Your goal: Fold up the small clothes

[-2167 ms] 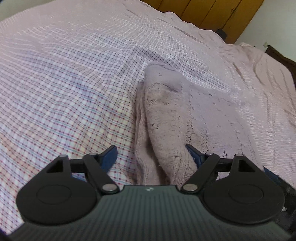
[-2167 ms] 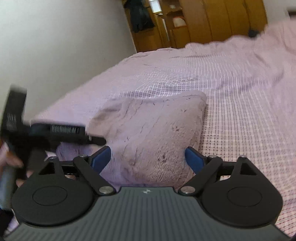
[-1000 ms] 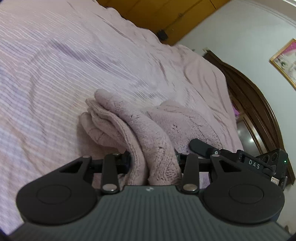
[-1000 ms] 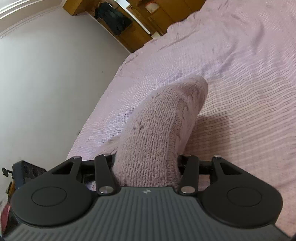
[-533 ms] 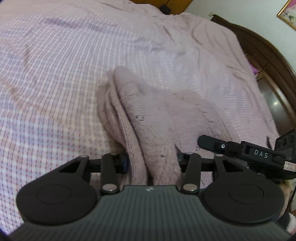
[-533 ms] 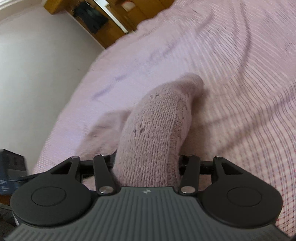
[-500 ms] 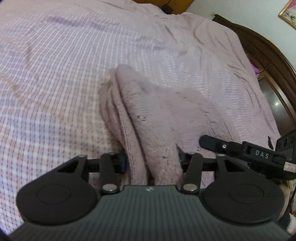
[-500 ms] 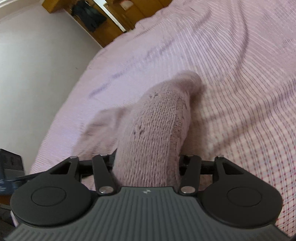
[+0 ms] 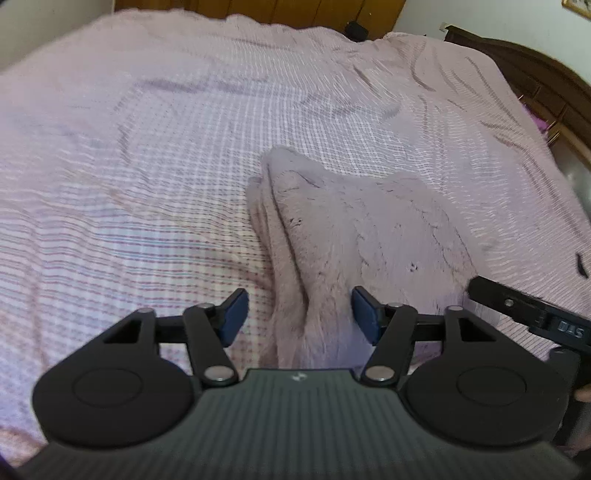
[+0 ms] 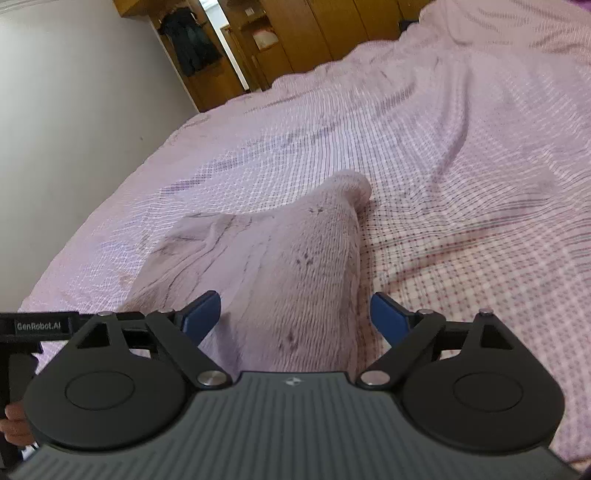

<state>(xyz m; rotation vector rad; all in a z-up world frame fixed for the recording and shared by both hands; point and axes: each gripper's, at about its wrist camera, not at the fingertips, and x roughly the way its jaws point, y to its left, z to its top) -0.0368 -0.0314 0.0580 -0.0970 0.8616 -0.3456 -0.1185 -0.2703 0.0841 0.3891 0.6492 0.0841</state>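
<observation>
Item under inspection: 1 knitted garment [image 9: 354,229], pale mauve-pink, fuzzy surface, with a visible ribbed knit along its long fold in the right wrist view [image 10: 295,258]. Its exact type cannot be told. It lies folded on a bed, on a pink-and-white checked bedspread [image 9: 129,166], near the edge closest to the cameras. The left wrist view shows at least 2 stacked layers at the left edge, their borders running side by side into a rounded far corner. The top surface is creased, with several dark specks scattered over it. In the right wrist view the garment's right side forms 1 rounded ridge ending in a blunt tip; its left part lies flatter and more wrinkled.

Left gripper [image 9: 299,312]: jaws are opening. The near end of the garment sits between the blue pads [image 9: 234,314]; the left pad stands clear of the cloth, and the right pad is just beside it, with contact not determinable. No pinch is evident.

Right gripper [image 10: 295,314]: jaws are opening and stand spread wide. The ridge of the garment lies between the blue pads [image 10: 388,319], with bedspread showing on the right side between cloth and pad.

Each gripper appears at the margin of the other's view. Surroundings: wooden wardrobe [image 10: 295,33] beyond the bed, white wall [image 10: 74,110] to the left, dark wooden headboard [image 9: 535,74] at right in the left wrist view. The bedspread is wrinkled toward the far side.
</observation>
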